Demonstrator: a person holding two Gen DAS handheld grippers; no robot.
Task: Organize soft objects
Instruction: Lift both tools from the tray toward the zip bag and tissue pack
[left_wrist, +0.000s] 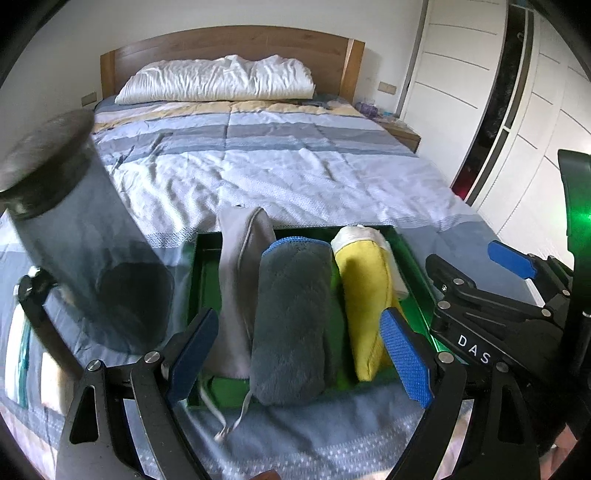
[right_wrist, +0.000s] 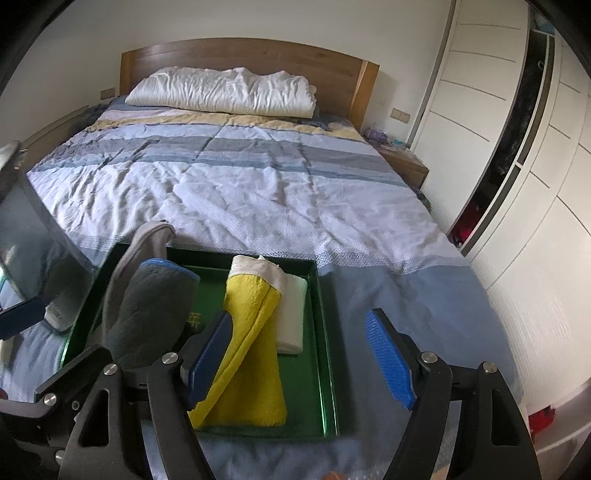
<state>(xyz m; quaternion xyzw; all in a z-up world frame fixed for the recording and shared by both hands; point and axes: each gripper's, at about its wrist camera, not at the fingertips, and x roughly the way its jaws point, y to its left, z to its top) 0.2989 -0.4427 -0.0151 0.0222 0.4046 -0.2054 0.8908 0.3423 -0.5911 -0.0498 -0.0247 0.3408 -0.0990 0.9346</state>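
Resting on the foot end of a made bed (left_wrist: 280, 162), a dark green tray (right_wrist: 320, 332) holds the soft things side by side. In the left wrist view a light grey drawstring pouch (left_wrist: 236, 280) lies at the tray's 9 o'clock side, its cords trailing over the near rim onto the blue and white striped quilt; just beside it toward 3 o'clock sits a plush grey mitt (left_wrist: 291, 325) with a blue edge, and beyond that a folded yellow cloth (left_wrist: 364, 295), with a white cloth (right_wrist: 291, 317) tucked against its 3 o'clock side. The right wrist view shows the yellow cloth lying partly over the white one, and bare tray floor at the 3 o'clock side. The left gripper (left_wrist: 299, 358) hangs above the near rim with its jaws spread wide and nothing pinched between the blue pads; the mitt shows in the gap below them, apart from both. The right gripper (right_wrist: 303, 362) likewise has its jaws spread and empty, one pad over the yellow cloth's near edge and the other out past the tray's 3 o'clock wall, over the quilt. Whether either pad brushes the cloth cannot be told. A clear cylindrical container (left_wrist: 77, 229) with a dark lid stands blurred at 9 o'clock of the tray. At 12 o'clock a white pillow (left_wrist: 218, 79) lies against the wooden headboard (left_wrist: 232, 40), and white wardrobe doors (right_wrist: 517, 184) fill the 3 o'clock wall.
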